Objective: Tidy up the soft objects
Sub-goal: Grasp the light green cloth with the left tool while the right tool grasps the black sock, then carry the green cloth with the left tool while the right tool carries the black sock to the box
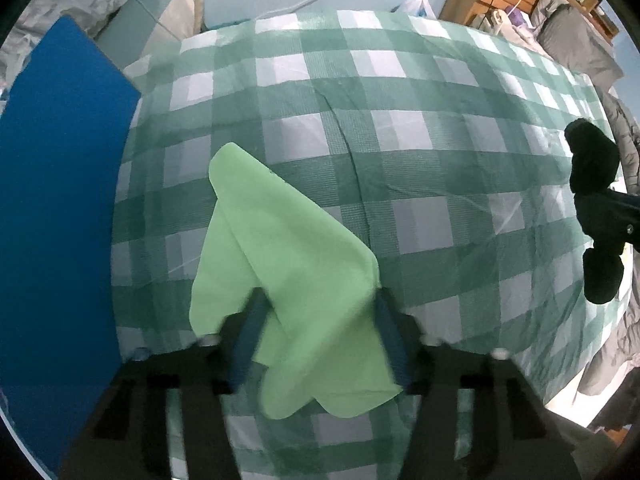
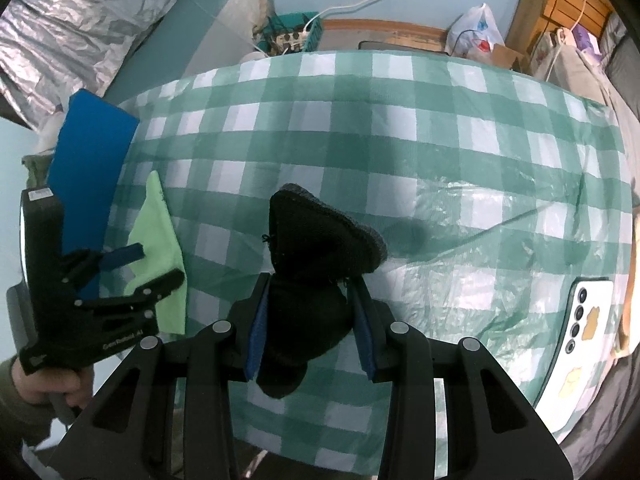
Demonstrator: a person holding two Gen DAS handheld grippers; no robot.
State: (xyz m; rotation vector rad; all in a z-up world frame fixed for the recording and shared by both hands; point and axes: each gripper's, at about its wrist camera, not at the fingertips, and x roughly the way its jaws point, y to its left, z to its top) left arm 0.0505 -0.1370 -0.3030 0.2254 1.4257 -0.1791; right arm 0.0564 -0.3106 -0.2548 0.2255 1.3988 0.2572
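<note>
My left gripper (image 1: 316, 304) is shut on a light green cloth (image 1: 292, 264), which drapes over both blue-padded fingers above the green checked tablecloth (image 1: 420, 140). The cloth (image 2: 160, 248) and left gripper (image 2: 156, 264) also show at the left of the right wrist view. My right gripper (image 2: 310, 284) is shut on a black knitted sock-like item (image 2: 316, 248), held above the tablecloth (image 2: 400, 128). That black item (image 1: 592, 184) shows at the right edge of the left wrist view.
A blue board (image 1: 60, 200) lies along the table's left edge; it also shows in the right wrist view (image 2: 88, 152). A white phone (image 2: 580, 328) lies face down at the table's right edge. Clear plastic film (image 2: 500, 240) covers the right part. Clutter stands behind the table.
</note>
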